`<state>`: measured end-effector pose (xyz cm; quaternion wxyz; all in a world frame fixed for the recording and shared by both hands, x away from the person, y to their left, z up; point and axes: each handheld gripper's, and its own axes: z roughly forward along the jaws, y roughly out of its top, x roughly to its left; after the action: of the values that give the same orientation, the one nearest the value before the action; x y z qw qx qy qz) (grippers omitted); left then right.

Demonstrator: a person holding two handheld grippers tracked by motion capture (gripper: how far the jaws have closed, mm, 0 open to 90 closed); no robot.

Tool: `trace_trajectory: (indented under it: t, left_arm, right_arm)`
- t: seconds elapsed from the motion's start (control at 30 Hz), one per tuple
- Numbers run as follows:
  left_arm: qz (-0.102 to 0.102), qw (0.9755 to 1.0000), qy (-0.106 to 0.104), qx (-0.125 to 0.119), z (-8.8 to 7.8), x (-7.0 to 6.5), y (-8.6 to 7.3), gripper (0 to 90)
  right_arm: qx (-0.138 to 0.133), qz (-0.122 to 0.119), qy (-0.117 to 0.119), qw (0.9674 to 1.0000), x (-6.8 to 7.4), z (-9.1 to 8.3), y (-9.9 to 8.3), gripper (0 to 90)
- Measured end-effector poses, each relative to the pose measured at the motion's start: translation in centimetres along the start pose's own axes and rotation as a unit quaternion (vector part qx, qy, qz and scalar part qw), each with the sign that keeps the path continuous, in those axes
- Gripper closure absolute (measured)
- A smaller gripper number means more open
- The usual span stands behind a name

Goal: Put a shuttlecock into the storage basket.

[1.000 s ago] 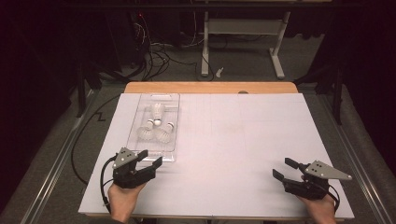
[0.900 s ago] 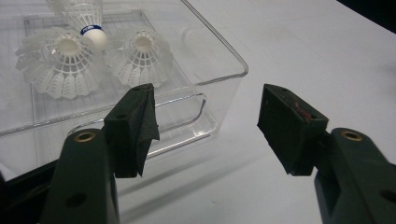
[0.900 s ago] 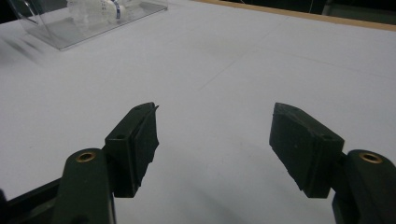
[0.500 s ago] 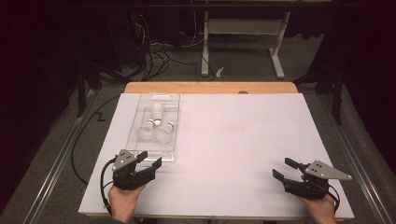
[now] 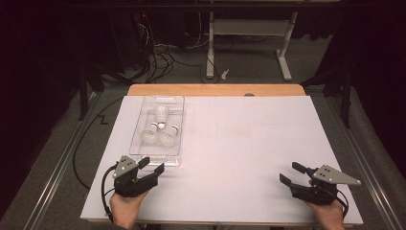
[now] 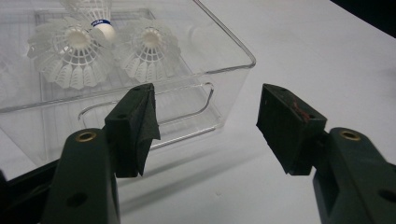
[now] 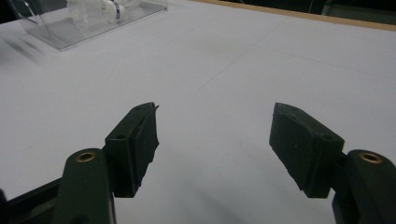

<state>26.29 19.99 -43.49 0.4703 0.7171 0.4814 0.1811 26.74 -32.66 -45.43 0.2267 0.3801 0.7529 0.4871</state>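
Spread wide, the left gripper is held just before the clear tray of shuttlecocks, apparently for reaching in, while the right gripper is rested apart, likewise spread.

A white sheet covers the table, leaving a wooden strip bare along the far edge. A clear tray sits on the sheet's left half. A small dark mark, perhaps a hole, shows on the wood.
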Motion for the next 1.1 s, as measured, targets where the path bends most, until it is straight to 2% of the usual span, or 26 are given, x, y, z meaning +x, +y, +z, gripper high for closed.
trace_trajectory:
  t: [0.73,1.1]
  left_arm:
    - [-0.013,0.9999,0.008,-0.005,0.1,0.8,-1.1,38.4]
    - [-0.013,0.9998,0.014,-0.002,0.1,0.8,-1.5,38.3]
  right_arm:
    - [-0.004,0.004,-0.003,1.0,-0.2,-0.3,-0.1,32.6]
    - [-0.005,0.005,-0.004,1.0,-0.3,-0.5,-0.1,32.6]
